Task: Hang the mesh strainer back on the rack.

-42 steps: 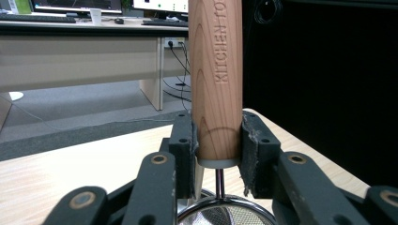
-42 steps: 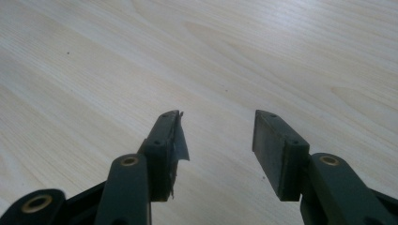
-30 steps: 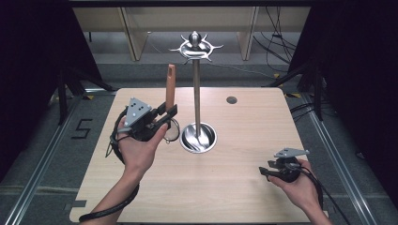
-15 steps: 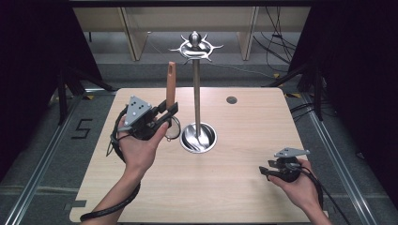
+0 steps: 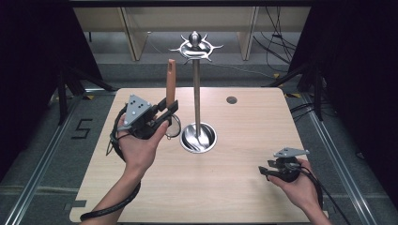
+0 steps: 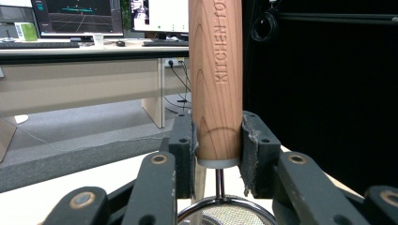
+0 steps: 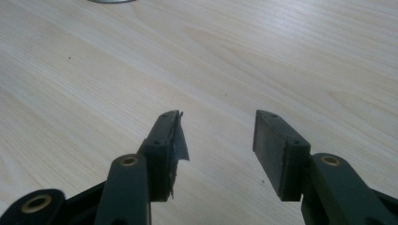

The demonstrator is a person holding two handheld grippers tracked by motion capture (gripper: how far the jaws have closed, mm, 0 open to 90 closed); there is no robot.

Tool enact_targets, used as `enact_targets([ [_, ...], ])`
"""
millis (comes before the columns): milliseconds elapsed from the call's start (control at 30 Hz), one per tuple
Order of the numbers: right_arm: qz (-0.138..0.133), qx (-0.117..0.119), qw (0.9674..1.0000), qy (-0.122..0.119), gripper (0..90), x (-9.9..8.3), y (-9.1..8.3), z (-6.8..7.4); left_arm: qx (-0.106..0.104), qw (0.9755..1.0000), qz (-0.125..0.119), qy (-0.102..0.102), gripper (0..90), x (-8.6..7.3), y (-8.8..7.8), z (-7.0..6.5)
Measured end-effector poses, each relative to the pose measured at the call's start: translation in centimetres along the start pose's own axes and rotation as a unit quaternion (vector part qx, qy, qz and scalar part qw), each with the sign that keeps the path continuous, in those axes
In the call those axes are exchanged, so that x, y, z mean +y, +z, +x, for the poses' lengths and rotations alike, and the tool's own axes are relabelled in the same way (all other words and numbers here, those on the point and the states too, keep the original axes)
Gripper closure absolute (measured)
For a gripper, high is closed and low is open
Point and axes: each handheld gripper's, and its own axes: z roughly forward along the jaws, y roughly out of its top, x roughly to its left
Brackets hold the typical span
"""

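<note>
My left gripper (image 5: 168, 108) is shut on the wooden handle (image 5: 171, 82) of a small metal strainer, held upright left of the rack. Seen from the left gripper view, the pads (image 6: 184, 140) clamp the handle (image 6: 217, 79) just above its metal collar, and the strainer's mesh ring (image 6: 225, 216) hangs below. A steel utensil rack (image 5: 196, 84) with a hook crown and round base (image 5: 199, 137) stands mid-table. My right gripper (image 5: 264, 170) rests low near the table's front right, open, with nothing between its fingers (image 7: 163, 140); bare wood (image 7: 220, 70) lies under it.
The light wood table (image 5: 244, 187) has a small dark round hole (image 5: 231, 100) at the back right. Dark curtains flank both sides. Shelving and cables stand behind the table. A desk with monitors (image 6: 80, 18) is in the left gripper view.
</note>
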Motion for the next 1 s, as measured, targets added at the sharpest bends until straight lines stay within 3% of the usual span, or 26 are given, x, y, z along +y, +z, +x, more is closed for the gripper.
enact_targets([
  [200,-0.007,-0.004,0.9999,-0.01,52.2,-0.1,0.2,-0.1,0.0,1.0,0.001,0.001,68.4,-0.1,0.1,-0.1],
  [333,0.002,0.0,1.0,0.001,52.2,0.0,0.1,0.0,-0.001,1.0,0.001,0.003,68.4,-0.2,0.2,-0.2],
  [433,-0.002,-0.002,0.9999,-0.013,52.2,0.0,0.3,-0.1,-0.001,1.0,-0.001,0.002,68.4,-0.1,0.3,-0.3],
  [1000,-0.006,-0.005,0.9999,-0.012,52.2,-0.1,0.2,-0.1,-0.001,0.9999,-0.006,0.014,68.3,0.2,1.2,-0.9],
])
